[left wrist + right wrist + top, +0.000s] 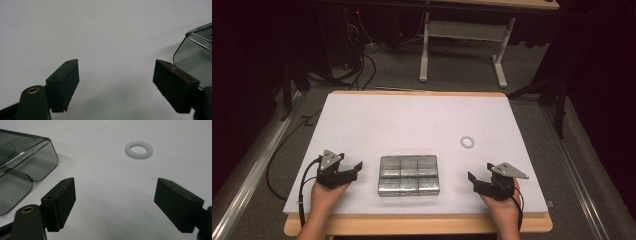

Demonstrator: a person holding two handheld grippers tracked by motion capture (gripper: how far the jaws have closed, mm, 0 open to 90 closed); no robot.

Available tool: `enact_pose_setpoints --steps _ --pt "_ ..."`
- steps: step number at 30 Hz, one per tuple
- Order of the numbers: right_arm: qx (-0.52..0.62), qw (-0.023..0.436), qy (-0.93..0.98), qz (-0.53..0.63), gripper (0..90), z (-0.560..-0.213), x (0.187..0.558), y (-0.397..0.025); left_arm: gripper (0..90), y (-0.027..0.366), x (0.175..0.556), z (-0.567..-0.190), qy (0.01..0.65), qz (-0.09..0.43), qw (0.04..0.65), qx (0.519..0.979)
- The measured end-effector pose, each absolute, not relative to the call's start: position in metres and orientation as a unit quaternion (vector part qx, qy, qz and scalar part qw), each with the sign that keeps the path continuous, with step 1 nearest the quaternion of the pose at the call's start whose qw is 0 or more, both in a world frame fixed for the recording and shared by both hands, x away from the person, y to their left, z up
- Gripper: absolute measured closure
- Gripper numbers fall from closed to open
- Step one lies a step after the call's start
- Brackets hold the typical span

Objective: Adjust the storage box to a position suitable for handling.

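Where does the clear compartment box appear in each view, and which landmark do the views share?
High view: clear compartment box lies at lower centre, between both tools.
Left gripper view: its corner sits at the right edge.
Right gripper view: its corner sits at the upper left.
Shared landmark: white table surface.

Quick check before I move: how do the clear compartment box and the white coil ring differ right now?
The clear compartment box is a flat, see-through rectangle split into sections; the white coil ring is an opaque spiral loop with an open middle. The box is much larger than the ring. The box sits between the two claws near the table's front edge; the ring lies farther back, ahead of the right claw. Both rest untouched on the white table.
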State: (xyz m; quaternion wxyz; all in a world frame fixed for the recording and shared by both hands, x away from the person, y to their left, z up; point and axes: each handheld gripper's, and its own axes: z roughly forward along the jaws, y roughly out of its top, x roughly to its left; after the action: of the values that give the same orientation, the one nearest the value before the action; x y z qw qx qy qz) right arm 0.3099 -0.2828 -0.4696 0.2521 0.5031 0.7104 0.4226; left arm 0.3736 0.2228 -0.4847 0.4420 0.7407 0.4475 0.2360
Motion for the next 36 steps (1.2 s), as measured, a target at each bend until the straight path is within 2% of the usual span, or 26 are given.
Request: enact_pose_setpoints --steps 3,4,9,12,13,18,23,26,31,33,35,36 --pt "0.506 0.262 0.703 0.425 22.8 -0.47 0.307 -0.288 23.9 0.217 0.377 -0.486 0.445 0.237 0.416 0.757" --pt "0.5 0.261 0.707 0.427 27.9 -0.47 0.305 -0.289 24.0 0.215 0.377 -0.486 0.443 0.239 0.407 0.763" --pt "0.51 0.247 0.705 0.426 27.8 -0.474 0.302 -0.291 26.4 0.21 0.377 -0.487 0.437 0.249 0.388 0.773" --pt "0.504 0.243 0.703 0.44 31.4 -0.475 0.302 -0.291 26.3 0.21 0.377 -0.487 0.437 0.249 0.388 0.772" --pt "0.507 0.236 0.708 0.431 35.1 -0.474 0.302 -0.291 26.3 0.211 0.377 -0.487 0.438 0.248 0.388 0.772" --pt "0.485 0.254 0.72 0.426 38.0 -0.473 0.3 -0.286 26.9 0.211 0.377 -0.486 0.438 0.248 0.393 0.77" --pt "0.474 0.254 0.716 0.446 39.4 -0.473 0.299 -0.285 29.4 0.213 0.376 -0.486 0.438 0.251 0.401 0.765" --pt "0.468 0.254 0.72 0.446 45.0 -0.472 0.298 -0.281 30.3 0.207 0.372 -0.481 0.434 0.239 0.407 0.767" --pt "0.465 0.257 0.724 0.441 42.8 -0.47 0.298 -0.279 31.0 0.199 0.366 -0.476 0.426 0.23 0.418 0.769" --pt "0.467 0.278 0.722 0.428 37.1 -0.47 0.298 -0.279 33.4 0.195 0.362 -0.477 0.426 0.212 0.42 0.773" --pt "0.472 0.276 0.72 0.427 33.7 -0.47 0.298 -0.28 36.4 0.194 0.36 -0.477 0.426 0.208 0.419 0.775" --pt "0.476 0.273 0.717 0.43 28.5 -0.469 0.299 -0.281 36.4 0.192 0.359 -0.478 0.428 0.199 0.417 0.777"
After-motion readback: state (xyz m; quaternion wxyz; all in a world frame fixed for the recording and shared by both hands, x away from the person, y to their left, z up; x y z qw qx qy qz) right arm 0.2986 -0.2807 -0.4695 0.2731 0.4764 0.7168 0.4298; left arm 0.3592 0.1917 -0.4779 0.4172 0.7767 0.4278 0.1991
